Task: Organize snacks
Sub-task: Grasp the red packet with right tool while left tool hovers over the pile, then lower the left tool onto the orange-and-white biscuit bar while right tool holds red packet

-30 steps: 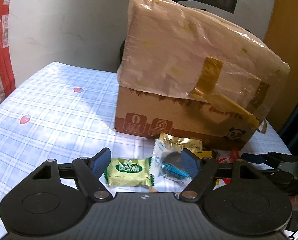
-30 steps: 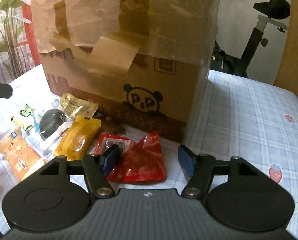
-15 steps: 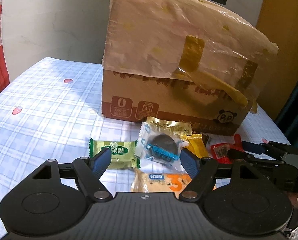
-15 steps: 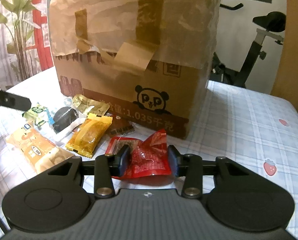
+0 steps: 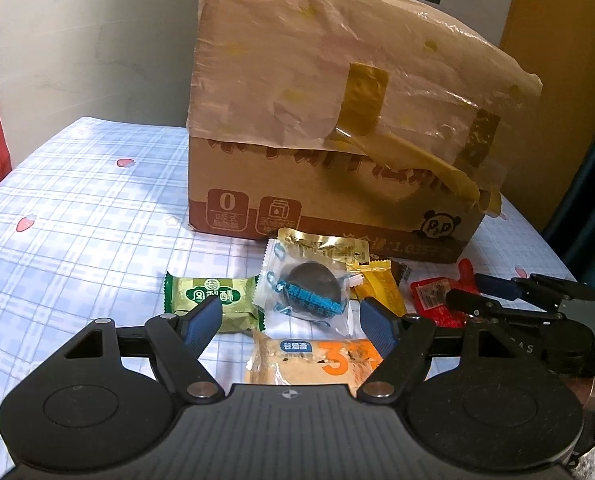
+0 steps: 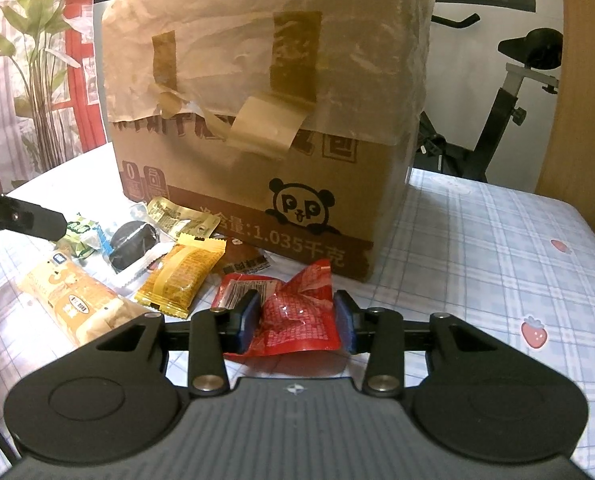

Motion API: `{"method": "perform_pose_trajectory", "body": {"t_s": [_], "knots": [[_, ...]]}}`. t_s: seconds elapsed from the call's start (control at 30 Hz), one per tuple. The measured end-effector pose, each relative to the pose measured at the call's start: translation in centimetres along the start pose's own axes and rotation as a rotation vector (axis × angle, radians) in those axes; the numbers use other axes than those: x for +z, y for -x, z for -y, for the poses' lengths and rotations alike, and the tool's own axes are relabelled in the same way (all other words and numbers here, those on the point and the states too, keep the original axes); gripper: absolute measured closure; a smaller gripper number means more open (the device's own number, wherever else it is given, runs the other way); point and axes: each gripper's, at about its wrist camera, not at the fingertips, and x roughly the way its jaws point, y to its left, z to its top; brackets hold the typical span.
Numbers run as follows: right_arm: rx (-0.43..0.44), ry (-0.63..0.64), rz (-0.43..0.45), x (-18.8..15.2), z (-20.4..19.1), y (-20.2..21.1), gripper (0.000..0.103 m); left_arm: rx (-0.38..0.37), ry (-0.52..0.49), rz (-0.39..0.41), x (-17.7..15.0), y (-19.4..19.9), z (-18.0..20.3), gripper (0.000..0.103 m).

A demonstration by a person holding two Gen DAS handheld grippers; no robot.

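Several snack packets lie on the checked tablecloth in front of a taped cardboard box (image 5: 337, 160). My right gripper (image 6: 295, 326) is shut on a crumpled red packet (image 6: 297, 316) and holds it near the cloth. It also shows in the left wrist view (image 5: 463, 292) on the red packet (image 5: 433, 296). My left gripper (image 5: 291, 324) is open and empty above a green packet (image 5: 213, 300), a clear packet with a dark cake (image 5: 309, 292) and an orange-and-white bar (image 5: 317, 360). A yellow packet (image 6: 181, 276) lies left of the red one.
The cardboard box (image 6: 265, 120) stands close behind the snacks. A gold packet (image 5: 325, 246) and a brown packet (image 6: 243, 260) lie against its base. An exercise bike (image 6: 513, 92) stands past the table on the right. A plant (image 6: 29, 80) stands at left.
My right gripper has closed on the red packet and drawn back a little with it. My left gripper has pulled back from the snacks, staying open.
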Motion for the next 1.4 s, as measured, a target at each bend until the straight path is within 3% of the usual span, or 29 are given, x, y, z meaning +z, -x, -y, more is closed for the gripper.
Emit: {"method": "perform_pose_trajectory", "body": {"t_s": [1.03,1.4], "knots": [[0.009,-0.001,-0.005,0.0,0.0,-0.3,0.060,0.000,0.059,-0.046,-0.5,0.6,-0.4,0.025],[0.018,-0.021,0.010,0.0,0.6,0.0,0.060,-0.015,0.064,-0.092,-2.1,1.2,0.6,0.026]]}}
